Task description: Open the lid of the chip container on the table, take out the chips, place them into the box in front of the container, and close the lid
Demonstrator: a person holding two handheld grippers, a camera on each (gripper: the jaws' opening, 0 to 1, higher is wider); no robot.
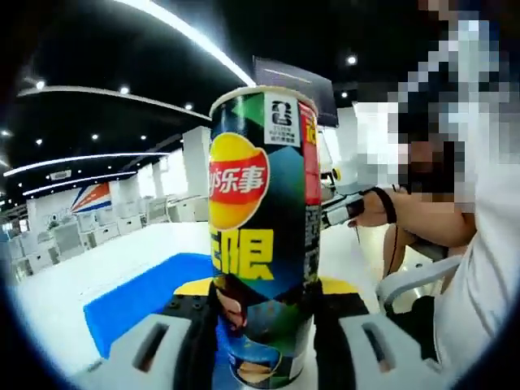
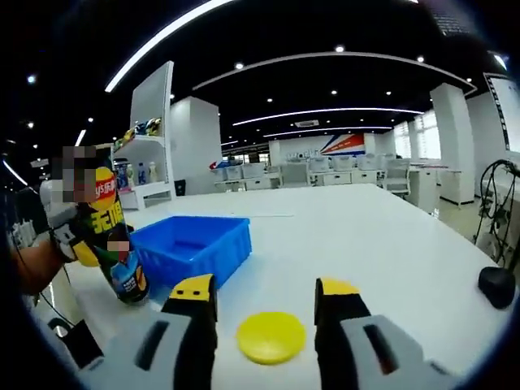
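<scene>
A tall chip can (image 1: 262, 236) with a yellow and red logo stands upright in the left gripper view, its top without a lid. My left gripper (image 1: 265, 305) is shut on its lower body, one jaw on each side. In the right gripper view the same chip can (image 2: 112, 240) stands at the left, held by the left gripper (image 2: 81, 244). The blue box (image 2: 193, 248) sits just right of it on the white table (image 2: 390, 252). A yellow lid (image 2: 270, 336) lies flat on the table between the jaws of my open right gripper (image 2: 266, 302).
A person's arm (image 1: 414, 213) and white clothes show at the right of the left gripper view. A small black object (image 2: 496, 286) sits near the table's right edge. The blue box (image 1: 142, 296) lies behind the can. Shelves and desks stand far back.
</scene>
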